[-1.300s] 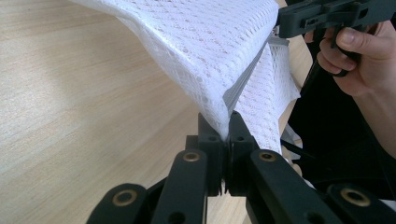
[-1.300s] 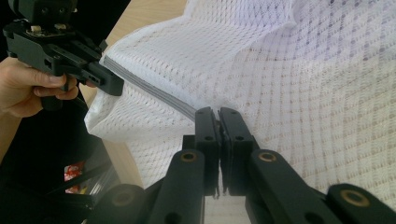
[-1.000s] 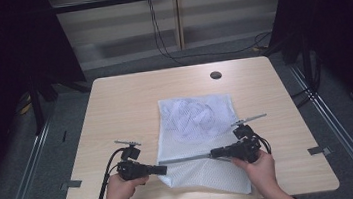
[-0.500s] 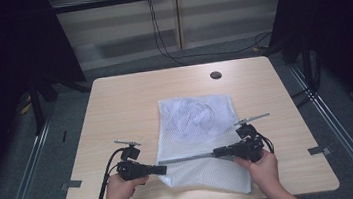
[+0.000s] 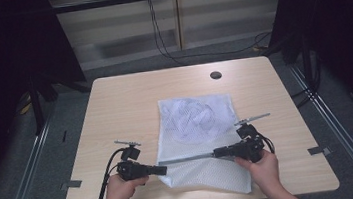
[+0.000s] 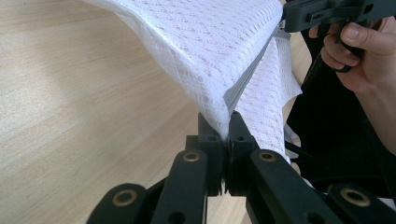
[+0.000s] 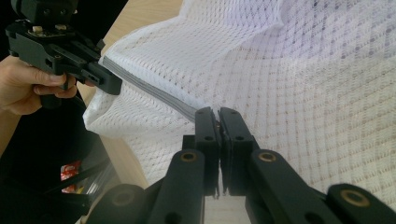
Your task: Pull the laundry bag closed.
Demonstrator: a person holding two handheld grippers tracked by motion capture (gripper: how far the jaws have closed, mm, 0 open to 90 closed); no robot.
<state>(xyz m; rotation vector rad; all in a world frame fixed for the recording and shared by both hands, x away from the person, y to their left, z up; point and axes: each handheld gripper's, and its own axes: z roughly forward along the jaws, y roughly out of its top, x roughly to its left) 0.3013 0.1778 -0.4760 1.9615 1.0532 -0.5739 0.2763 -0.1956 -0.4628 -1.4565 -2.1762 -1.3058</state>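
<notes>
Wooden table point(image 5: 130, 110); white mesh laundry bag point(image 5: 197, 122) lies on its near middle, grey zipper edge point(image 5: 186, 158) lifted taut. Left gripper point(image 5: 162, 170) and right gripper point(image 5: 216, 152) each clamp an end of that edge. Risk, as I judge it: uneven pulling slips the thin mesh from a pinch.

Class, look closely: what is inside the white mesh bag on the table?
Through the white mesh bag, a crumpled white bundle shows in its far half. What it is stays unclear; the mesh blurs it.
</notes>
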